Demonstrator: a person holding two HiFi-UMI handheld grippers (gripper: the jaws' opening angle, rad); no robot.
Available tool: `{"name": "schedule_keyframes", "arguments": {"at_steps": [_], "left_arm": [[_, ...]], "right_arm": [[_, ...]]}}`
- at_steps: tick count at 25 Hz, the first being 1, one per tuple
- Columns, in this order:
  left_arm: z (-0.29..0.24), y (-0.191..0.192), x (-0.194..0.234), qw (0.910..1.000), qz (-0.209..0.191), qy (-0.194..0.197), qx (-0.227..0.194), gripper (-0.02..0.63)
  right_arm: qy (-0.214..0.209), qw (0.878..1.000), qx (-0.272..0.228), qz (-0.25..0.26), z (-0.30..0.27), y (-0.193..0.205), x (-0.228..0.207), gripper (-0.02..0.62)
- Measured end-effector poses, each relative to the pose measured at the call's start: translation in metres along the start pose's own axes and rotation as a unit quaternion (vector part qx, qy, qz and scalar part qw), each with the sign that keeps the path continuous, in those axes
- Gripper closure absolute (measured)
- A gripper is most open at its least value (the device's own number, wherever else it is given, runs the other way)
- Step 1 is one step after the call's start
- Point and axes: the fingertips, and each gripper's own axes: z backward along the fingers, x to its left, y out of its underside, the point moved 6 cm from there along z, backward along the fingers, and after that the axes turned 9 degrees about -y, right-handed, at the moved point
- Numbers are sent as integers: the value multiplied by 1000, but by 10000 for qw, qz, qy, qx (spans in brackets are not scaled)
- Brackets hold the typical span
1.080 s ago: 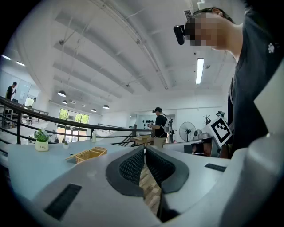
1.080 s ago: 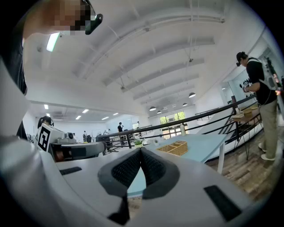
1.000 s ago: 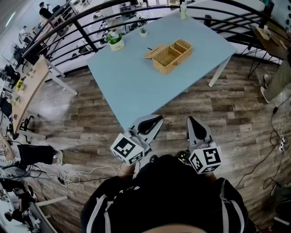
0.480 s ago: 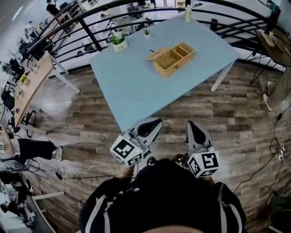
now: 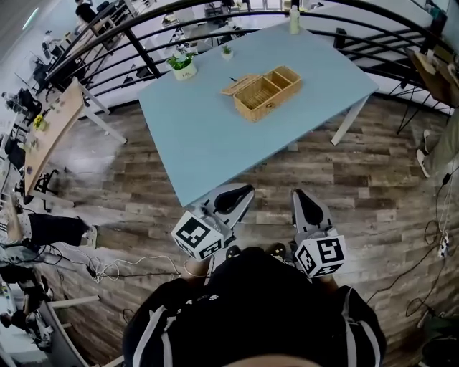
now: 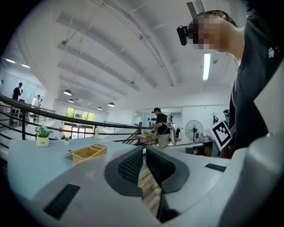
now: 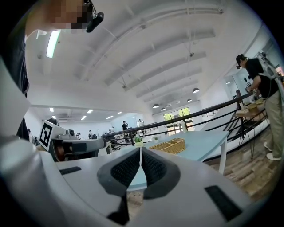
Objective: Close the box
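Head view: one wicker box (image 5: 262,92) sits lid-open far across the blue tabletop (image 5: 208,143), with one big plant (image 5: 181,64), one small plant (image 5: 226,51) and one bottle (image 5: 294,18) beyond. Two grippers, left gripper (image 5: 242,192) and right gripper (image 5: 301,195), hang well short of it. Left gripper view: jaws together, empty. Right gripper view: jaws together, holding nothing, the box (image 7: 168,145) ahead.

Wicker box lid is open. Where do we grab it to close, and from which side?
Probably the lid, at its free outer edge, coming from the upper-left side of the wicker box in the head view. The lid lies swung out there, seemingly hinged on the box's long wall, which leaves that edge exposed.
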Motion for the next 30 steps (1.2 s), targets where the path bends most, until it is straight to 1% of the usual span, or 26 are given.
{"name": "schedule_keyframes", "arguments": {"at_steps": [6,10,14,19,23,26,30], "left_arm": [[-11,-1,-11,9999,-29,-63,72,583],[-17,-2,-20,9999,-2,-108,46,583],[-23,-3,-25,9999,-50,-129,57,581],[-26,-2,-22,9998,93,-180,67,580],[-36,0,-14,9998,115,-137,54,580],[-49,5,-7,9997,226,-69,21,573],[-72,7,6,9995,294,64,-23,554]], "right_arm": [[-185,9998,22,-49,5,0,-16,560],[-87,9999,-8,-62,13,-2,-29,537],[-158,9999,42,-25,15,-2,-39,516],[-195,9998,40,7,11,-3,-44,506],[-298,9993,208,97,1,-3,-48,492],[-240,9995,191,119,-2,-6,-56,492],[-16,9997,134,184,-6,-13,-73,492]]}}
